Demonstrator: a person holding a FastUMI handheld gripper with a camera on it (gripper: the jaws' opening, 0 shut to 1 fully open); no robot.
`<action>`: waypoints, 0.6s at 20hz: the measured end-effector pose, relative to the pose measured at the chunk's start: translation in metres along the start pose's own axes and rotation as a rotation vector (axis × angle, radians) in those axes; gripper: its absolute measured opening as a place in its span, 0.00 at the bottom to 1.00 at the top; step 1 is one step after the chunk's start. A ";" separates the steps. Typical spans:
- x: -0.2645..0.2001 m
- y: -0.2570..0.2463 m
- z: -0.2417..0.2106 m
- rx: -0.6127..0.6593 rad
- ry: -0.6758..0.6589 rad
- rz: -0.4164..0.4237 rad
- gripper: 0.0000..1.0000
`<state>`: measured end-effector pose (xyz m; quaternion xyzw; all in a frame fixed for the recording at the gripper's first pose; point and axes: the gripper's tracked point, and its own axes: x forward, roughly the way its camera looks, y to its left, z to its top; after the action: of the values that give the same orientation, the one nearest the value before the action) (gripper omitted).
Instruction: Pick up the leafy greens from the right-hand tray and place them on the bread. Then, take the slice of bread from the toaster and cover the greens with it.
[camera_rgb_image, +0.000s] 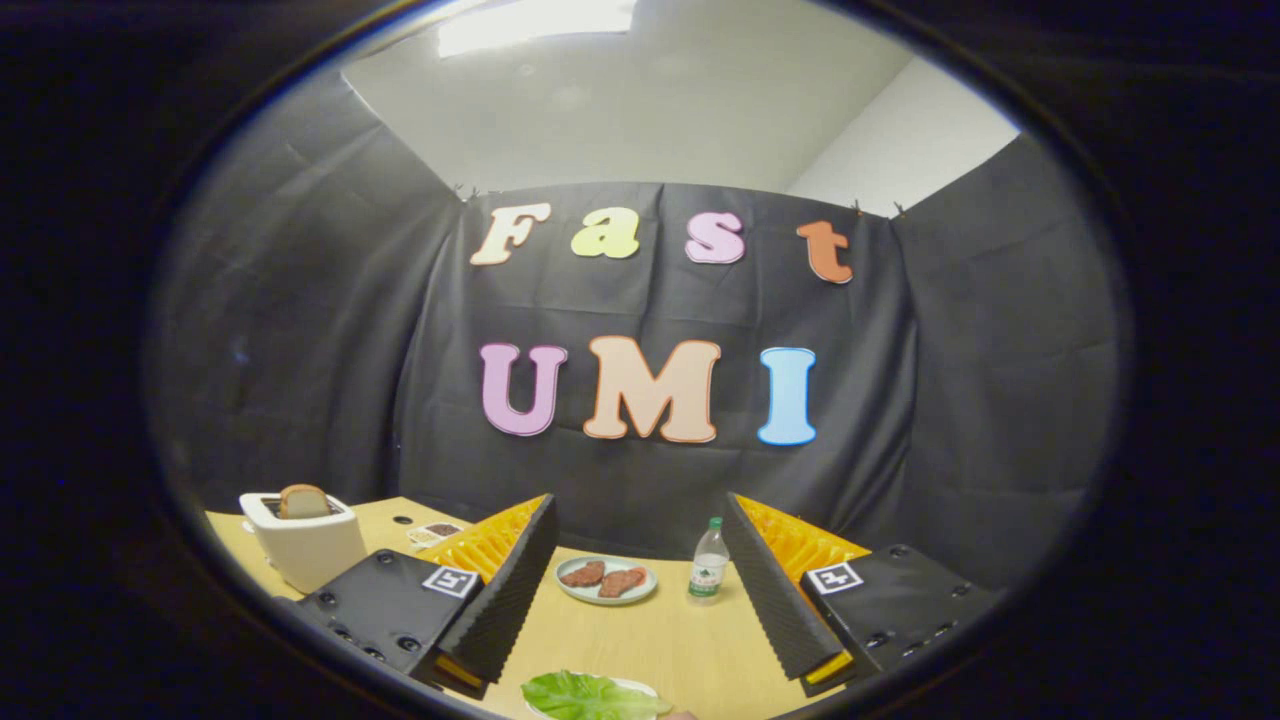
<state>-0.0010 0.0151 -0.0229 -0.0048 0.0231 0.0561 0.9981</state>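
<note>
The bread (304, 501) is standing in the toaster (302, 545) at left, while the gripper (640, 600) is hovering wide open and empty. The greens (585, 696) are lying just below its fingers, so it probably needs dipping straight down before closing gently.

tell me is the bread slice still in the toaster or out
In. The bread slice stands upright in the slot of the toaster, its top poking out. The hand-held gripper is open, holding nothing.

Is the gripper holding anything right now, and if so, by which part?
Nothing is held. The gripper is open, its fingers wide apart with only bare table between them; the leafy greens lie on their plate, untouched.
</note>
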 end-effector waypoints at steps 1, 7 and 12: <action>0.002 0.005 -0.003 -0.001 0.011 0.033 1.00; 0.014 0.005 -0.046 -0.019 0.120 0.146 1.00; 0.019 0.014 -0.086 -0.077 0.253 0.280 1.00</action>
<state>0.0127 0.0302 -0.1103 -0.0468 0.1466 0.1945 0.9688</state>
